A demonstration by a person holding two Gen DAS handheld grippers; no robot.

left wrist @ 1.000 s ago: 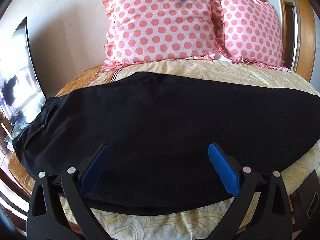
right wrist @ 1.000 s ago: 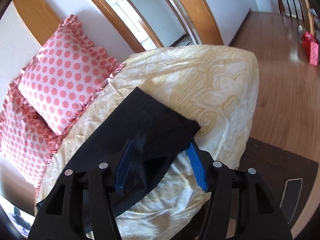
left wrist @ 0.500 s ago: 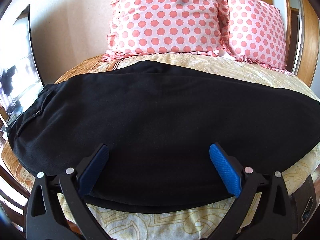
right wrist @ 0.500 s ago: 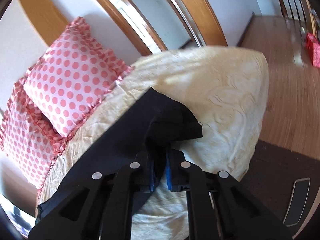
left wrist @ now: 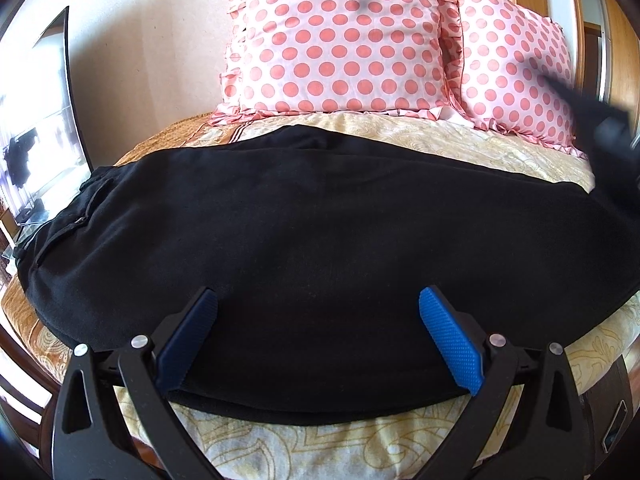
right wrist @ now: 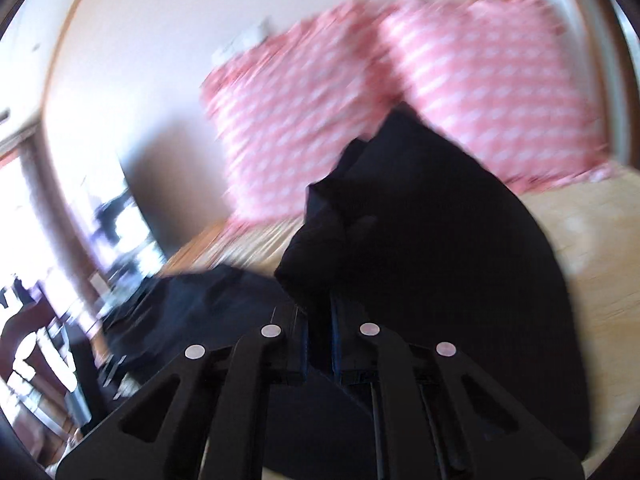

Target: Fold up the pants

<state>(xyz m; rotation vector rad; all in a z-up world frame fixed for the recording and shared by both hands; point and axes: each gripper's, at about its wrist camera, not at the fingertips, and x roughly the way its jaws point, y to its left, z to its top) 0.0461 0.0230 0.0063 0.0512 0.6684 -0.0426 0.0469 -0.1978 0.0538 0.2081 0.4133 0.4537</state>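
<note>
Black pants (left wrist: 312, 216) lie spread across the bed (left wrist: 360, 452), below two polka-dot pillows (left wrist: 340, 36). The left gripper (left wrist: 318, 336) hovers wide apart over their near edge. The right gripper (right wrist: 319, 338) (view blurred) is clamped on a raised pants end.

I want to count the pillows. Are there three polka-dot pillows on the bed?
No, the left wrist view shows only two pink polka-dot pillows, side by side at the head of the bed behind the black pants.
</note>
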